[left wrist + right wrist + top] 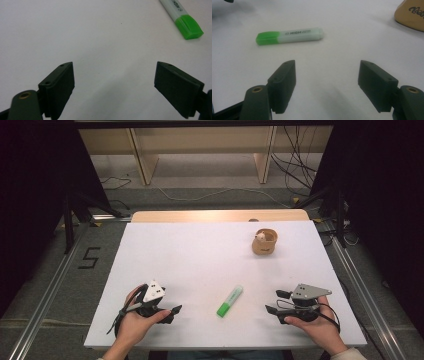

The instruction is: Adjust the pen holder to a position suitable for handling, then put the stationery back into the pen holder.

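High view: highlighter (pixel 229 301) lies flat between both tongs, untouched.
Left tongs (pixel 175 310): open, empty.
Right tongs (pixel 274 302): open, empty.
Risk: the smooth barrel may roll away under an off-centre pinch.

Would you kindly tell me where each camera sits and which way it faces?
High view: above the person's side, looking forward and down on the white table; both hands and grippers show.
Left gripper view: rides the left gripper, open, facing the highlighter.
Right gripper view: rides the right gripper, open, facing highlighter and cup.
All views share the highlighter.
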Motion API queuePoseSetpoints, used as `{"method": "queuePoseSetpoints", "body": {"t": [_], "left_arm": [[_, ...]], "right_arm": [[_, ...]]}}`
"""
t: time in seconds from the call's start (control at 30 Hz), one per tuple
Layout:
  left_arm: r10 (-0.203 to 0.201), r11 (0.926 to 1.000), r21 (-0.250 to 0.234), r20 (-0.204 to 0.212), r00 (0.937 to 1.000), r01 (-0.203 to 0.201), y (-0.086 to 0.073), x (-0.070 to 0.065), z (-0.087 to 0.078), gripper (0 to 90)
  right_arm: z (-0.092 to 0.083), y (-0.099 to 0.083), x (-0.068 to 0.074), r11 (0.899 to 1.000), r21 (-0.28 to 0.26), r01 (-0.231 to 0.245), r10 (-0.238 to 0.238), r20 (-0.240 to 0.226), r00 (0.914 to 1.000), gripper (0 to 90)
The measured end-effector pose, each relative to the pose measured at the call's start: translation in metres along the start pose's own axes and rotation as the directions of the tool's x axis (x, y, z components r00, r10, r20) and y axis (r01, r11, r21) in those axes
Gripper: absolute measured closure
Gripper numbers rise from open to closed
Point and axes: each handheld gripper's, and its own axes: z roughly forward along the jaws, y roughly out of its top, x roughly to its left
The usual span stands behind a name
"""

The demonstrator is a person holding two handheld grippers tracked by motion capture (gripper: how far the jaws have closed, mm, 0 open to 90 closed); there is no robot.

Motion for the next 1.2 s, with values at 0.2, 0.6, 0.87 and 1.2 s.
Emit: {"method": "queuePoseSetpoints", "body": {"t": [0.2, 0.6, 0.87, 1.2], "left_arm": [[0.025, 0.9997, 0.005, 0.017, 0.9995, -0.025, -0.001, -0.003, 0.003, 16.4], [0.002, 1.0, 0.008, -0.001, 1.0, -0.002, -0.002, 0.0, 0.004, 16.6], [-0.02, 0.9998, 0.0, 0.002, 0.9998, 0.02, -0.002, 0.0, 0.005, 16.9], [-0.012, 0.9999, 0.002, -0.007, 0.9999, 0.012, 0.001, -0.002, 0.008, 16.9]], "right_arm": [[0.004, 0.003, -0.001, 1.0, 0.002, 0.002, -0.002, 0.004, 1.0, 31.8], [0.005, 0.005, -0.003, 1.0, 0.002, 0.016, -0.016, 0.005, 0.9999, 34.2], [0.013, 0.013, -0.004, 0.997, 0.061, 0.041, -0.042, 0.017, 0.999, 55.1], [0.024, 0.024, -0.007, 0.997, 0.072, 0.038, -0.039, 0.017, 0.9991, 89.0]]}}
